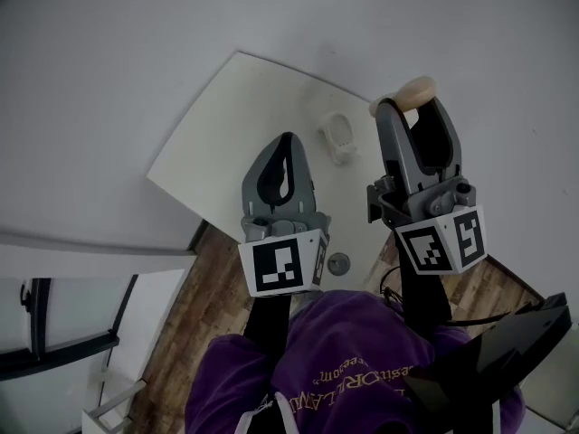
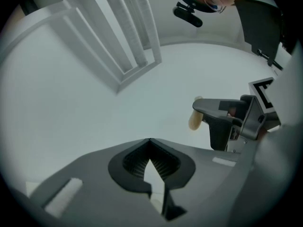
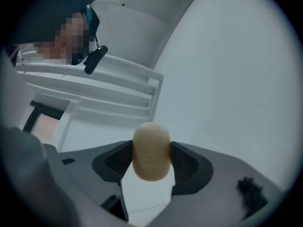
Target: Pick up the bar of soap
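Note:
A cream oval bar of soap (image 3: 151,151) is clamped between the jaws of my right gripper (image 3: 151,157), which is raised high in front of the white wall. In the head view the soap (image 1: 409,93) sticks out at the tip of the right gripper (image 1: 412,120). My left gripper (image 1: 282,163) is held up beside it with its jaws closed together and nothing between them. From the left gripper view, the left gripper (image 2: 150,143) points at the wall, and the soap (image 2: 194,118) shows at the right in the other gripper's tip.
A white countertop (image 1: 244,143) lies below with a white soap dish (image 1: 338,136) on it. Wooden floor (image 1: 194,306) borders it. A small round metal piece (image 1: 339,263) sits near the counter's front. A white shelf frame (image 2: 120,46) hangs on the wall.

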`<state>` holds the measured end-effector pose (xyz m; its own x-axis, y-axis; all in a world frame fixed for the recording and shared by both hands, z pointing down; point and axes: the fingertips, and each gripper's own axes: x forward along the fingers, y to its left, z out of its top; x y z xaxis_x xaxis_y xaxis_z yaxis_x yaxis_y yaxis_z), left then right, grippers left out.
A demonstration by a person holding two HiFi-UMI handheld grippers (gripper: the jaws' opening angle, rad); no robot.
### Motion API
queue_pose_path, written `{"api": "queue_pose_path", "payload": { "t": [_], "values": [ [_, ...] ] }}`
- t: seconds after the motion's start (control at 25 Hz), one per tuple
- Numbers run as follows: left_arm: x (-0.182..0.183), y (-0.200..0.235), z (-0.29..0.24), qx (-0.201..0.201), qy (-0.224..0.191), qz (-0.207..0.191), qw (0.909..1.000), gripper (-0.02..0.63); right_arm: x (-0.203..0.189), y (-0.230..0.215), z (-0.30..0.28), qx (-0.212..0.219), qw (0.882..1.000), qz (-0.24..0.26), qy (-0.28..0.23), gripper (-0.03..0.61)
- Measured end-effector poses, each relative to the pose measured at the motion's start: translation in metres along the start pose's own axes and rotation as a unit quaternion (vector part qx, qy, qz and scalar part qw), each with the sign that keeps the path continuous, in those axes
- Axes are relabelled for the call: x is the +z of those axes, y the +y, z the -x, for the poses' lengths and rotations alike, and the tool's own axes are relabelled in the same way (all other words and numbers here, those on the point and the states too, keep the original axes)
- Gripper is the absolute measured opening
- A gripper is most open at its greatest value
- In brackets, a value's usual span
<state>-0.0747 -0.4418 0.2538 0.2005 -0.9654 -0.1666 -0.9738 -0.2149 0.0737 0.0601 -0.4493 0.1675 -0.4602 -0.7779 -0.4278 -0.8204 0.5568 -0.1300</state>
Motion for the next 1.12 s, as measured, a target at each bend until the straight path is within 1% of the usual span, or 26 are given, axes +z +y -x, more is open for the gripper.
{"api": "queue_pose_path", "payload": {
  "t": [0.08, 0.2, 0.28, 0.4, 0.56, 0.76, 0.96, 1.12],
  "values": [
    [0.018, -0.011, 0.000, -0.016, -0.015, -0.006, 0.9997, 0.005, 0.016, 0.001, 0.006, -0.001, 1.000, 0.004, -0.017, 0.262],
    [0.038, -0.027, 0.000, -0.034, -0.030, -0.014, 0.9989, 0.005, 0.029, 0.002, 0.013, 0.001, 1.000, 0.009, -0.029, 0.264],
    [0.048, -0.033, -0.001, -0.040, -0.043, -0.027, 0.9979, 0.005, 0.033, 0.003, 0.015, 0.001, 0.999, 0.016, -0.031, 0.264],
    [0.063, -0.039, -0.001, -0.044, -0.065, -0.031, 0.9964, 0.005, 0.036, 0.004, 0.015, -0.002, 0.999, 0.028, -0.035, 0.264],
    [0.066, -0.042, -0.001, -0.041, -0.054, -0.031, 0.9972, 0.005, 0.041, 0.004, 0.015, -0.003, 0.999, 0.037, -0.040, 0.264],
    [0.070, -0.040, -0.001, -0.036, -0.065, -0.036, 0.9966, 0.005, 0.040, 0.003, 0.013, -0.003, 0.999, 0.039, -0.037, 0.262],
    [0.068, -0.040, -0.004, -0.034, -0.065, -0.038, 0.9966, 0.005, 0.036, -0.003, 0.010, -0.005, 0.999, 0.040, -0.028, 0.262],
    [0.063, -0.039, -0.006, -0.031, -0.051, -0.037, 0.9975, 0.005, 0.031, -0.005, 0.008, -0.005, 0.999, 0.040, -0.022, 0.264]
  ]
}}
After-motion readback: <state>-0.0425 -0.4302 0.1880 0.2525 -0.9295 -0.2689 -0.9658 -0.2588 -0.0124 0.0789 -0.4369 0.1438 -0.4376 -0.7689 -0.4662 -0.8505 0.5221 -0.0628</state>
